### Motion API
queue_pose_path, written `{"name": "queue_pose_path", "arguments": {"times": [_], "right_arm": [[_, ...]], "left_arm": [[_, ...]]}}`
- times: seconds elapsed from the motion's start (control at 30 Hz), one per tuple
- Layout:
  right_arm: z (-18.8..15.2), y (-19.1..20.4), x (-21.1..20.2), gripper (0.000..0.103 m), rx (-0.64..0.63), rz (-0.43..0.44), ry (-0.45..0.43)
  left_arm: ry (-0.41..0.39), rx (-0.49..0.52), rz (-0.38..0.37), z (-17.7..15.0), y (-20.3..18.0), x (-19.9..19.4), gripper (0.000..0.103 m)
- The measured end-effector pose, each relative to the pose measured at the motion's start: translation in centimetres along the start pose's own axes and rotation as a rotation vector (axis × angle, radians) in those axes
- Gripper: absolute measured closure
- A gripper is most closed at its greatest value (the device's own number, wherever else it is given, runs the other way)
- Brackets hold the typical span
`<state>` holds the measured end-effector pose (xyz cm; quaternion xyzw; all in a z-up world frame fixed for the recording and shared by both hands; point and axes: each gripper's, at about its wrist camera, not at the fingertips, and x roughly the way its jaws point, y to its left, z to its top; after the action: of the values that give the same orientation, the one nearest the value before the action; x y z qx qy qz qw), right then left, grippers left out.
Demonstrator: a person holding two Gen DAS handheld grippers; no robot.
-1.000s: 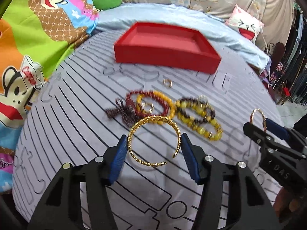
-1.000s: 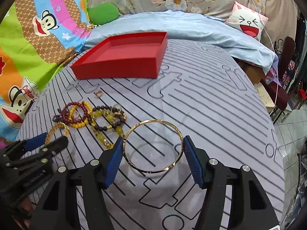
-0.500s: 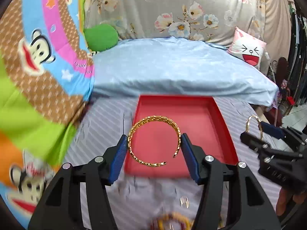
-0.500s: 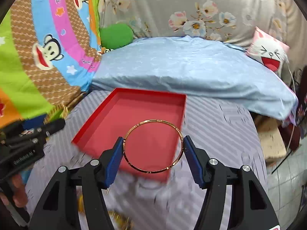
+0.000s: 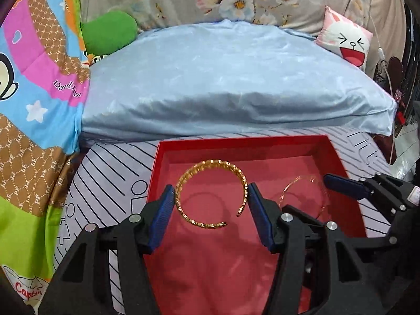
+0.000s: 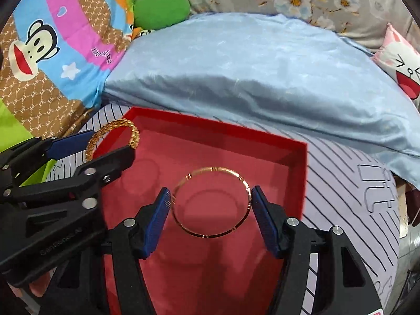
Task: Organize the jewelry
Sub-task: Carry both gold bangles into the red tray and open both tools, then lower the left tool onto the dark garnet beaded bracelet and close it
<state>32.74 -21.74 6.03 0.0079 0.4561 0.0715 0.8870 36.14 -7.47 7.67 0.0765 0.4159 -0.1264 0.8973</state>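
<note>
Both grippers tilt steeply down, side by side. The left gripper presses its blue pads on an open cuff. The right gripper has just been opening its jaws; a thin bangle sits between them, a sliver of gap at the left pad

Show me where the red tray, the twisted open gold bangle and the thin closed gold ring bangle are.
red tray point(image 5: 241, 141): left wrist view, on its far rim.
twisted gold bangle point(image 5: 210, 163): left wrist view, on its top arc.
thin gold bangle point(image 6: 218, 169): right wrist view, on its top arc.
</note>
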Motion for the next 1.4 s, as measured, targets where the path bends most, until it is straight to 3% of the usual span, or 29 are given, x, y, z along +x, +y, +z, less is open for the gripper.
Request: {"name": "queue_pose_path", "arguments": {"times": [0.13,0.27,0.53,0.77,0.93,1.03,1.17,1.4], "right_arm": [[-0.5,0.7,0.7,0.031,-0.078,-0.047,0.003],[-0.5,0.9,0.3,0.029,-0.149,-0.115,-0.039],[-0.6,0.3,-0.4,0.029,-0.095,-0.119,-0.072],[-2.6,0.2,-5.2,0.029,-0.05,-0.116,-0.131],[-7.4,0.6,-10.6,0.028,0.007,-0.044,-0.16],[-11.3,1.3,-13.6,0.027,0.019,-0.014,-0.167],[-17.0,2.5,-16.4,0.026,0.02,0.012,-0.148],[-24.5,5.9,-17.0,0.026,0.006,-0.005,-0.067]], "left_arm": [[0.0,-0.015,0.05,-1.3,0.5,0.9,0.03],[0.01,-0.043,0.048,-2.2,1.6,0.9,0.03],[-0.026,-0.047,0.079,-1.6,1.7,1.2,0.03],[-0.081,-0.042,0.085,-2.8,1.2,-3.6,0.03],[-0.115,-0.051,0.044,-5.9,1.0,-9.7,0.023],[-0.114,-0.056,0.017,-9.4,0.8,-13.4,0.023],[-0.076,-0.073,-0.011,-14.0,0.6,-16.0,0.023],[0.012,-0.144,-0.025,-21.9,0.7,-17.4,0.023]]}}
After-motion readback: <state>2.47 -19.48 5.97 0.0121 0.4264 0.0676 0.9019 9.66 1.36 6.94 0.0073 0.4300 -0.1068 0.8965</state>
